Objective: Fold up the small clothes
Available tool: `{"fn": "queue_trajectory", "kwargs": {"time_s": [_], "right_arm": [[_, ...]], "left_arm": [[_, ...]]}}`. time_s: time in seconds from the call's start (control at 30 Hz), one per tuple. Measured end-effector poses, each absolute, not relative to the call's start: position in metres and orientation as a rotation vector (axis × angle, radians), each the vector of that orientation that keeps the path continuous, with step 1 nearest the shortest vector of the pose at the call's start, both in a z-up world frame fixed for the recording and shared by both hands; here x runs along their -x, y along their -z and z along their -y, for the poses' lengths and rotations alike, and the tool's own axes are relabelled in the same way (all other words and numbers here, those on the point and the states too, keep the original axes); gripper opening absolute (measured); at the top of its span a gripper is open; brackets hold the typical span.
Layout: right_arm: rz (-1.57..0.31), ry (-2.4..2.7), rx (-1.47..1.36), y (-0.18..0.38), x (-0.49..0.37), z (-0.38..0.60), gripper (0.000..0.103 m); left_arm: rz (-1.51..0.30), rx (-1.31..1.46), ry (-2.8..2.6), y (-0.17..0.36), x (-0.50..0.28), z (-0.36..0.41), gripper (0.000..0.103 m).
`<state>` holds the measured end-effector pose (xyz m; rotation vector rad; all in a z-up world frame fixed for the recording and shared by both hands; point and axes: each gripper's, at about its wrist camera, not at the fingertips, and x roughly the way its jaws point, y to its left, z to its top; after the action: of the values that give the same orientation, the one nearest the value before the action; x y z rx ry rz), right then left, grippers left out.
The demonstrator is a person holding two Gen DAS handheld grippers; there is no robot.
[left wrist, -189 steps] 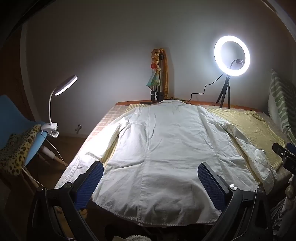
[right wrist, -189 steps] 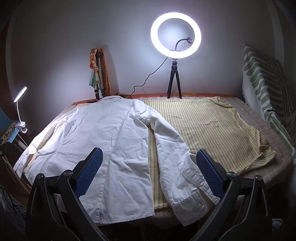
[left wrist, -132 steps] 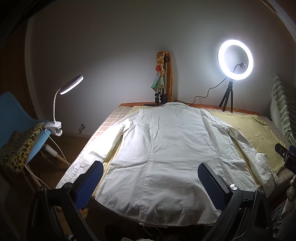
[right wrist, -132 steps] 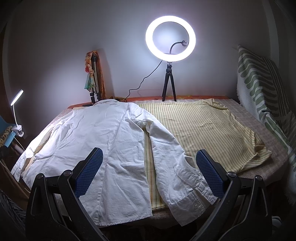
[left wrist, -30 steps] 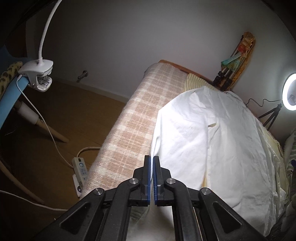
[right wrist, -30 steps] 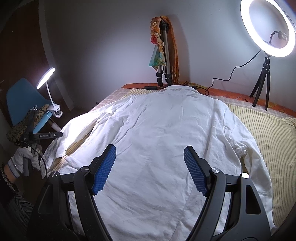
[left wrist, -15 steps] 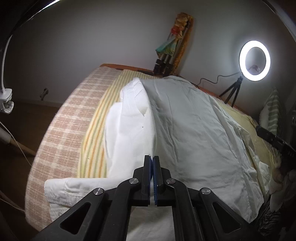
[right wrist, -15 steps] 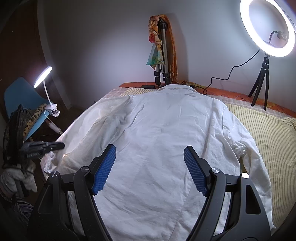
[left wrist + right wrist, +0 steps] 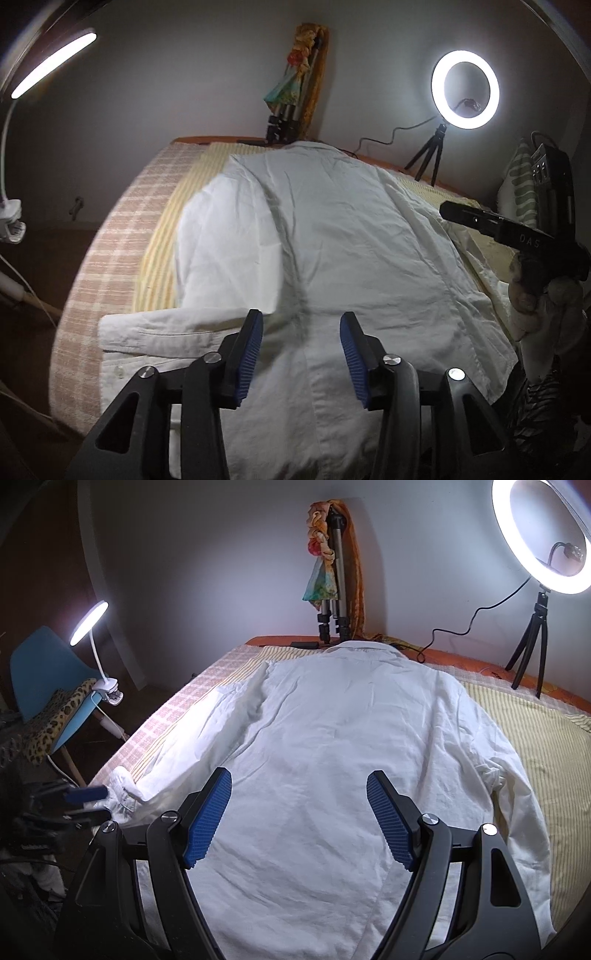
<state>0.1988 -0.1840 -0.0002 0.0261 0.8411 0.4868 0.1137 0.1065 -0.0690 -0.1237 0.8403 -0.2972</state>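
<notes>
— Where was the white shirt?
— Spread back-up on the bed, its left sleeve folded across the hem.
— And the tongs?
— Left gripper parted, empty. Right gripper wide, empty.

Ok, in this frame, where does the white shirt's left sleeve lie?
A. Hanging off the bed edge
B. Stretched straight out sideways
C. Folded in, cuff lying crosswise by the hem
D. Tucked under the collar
C: the sleeve is turned in along the shirt, cuff crosswise beside the open left gripper.
</notes>
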Motion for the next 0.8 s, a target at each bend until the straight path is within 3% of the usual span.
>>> {"fn": "queue_trajectory", "kwargs": {"time_s": [0.07, 0.2, 0.37, 0.47, 0.67, 0.8], "right_arm": [[-0.86, -0.513, -0.041, 0.003, -0.201, 0.178, 0.079], [-0.914, -0.565, -0.074, 0.011, -0.207, 0.159, 0.079], [-0.997, -0.671, -0.112, 0.024, -0.21, 0.127, 0.058], [-1.018, -0.709, -0.102, 0.03, -0.206, 0.107, 0.057], [-1.022, -0.722, -0.059, 0.038, -0.203, 0.085, 0.057], [-1.037, -0.705, -0.066, 0.044, -0.206, 0.089, 0.057]], "left_arm": [[-0.829, 0.128, 0.231, 0.067, -0.113, -0.135, 0.059], [-0.861, 0.225, 0.115, 0.08, -0.115, -0.197, 0.06], [-0.947, 0.353, 0.018, 0.116, -0.121, -0.24, 0.06], [-0.972, 0.402, -0.011, 0.128, -0.124, -0.252, 0.058], [-1.018, 0.323, 0.003, 0.143, -0.143, -0.244, 0.046], [-1.024, 0.27, 0.006, 0.153, -0.151, -0.239, 0.027]]}}
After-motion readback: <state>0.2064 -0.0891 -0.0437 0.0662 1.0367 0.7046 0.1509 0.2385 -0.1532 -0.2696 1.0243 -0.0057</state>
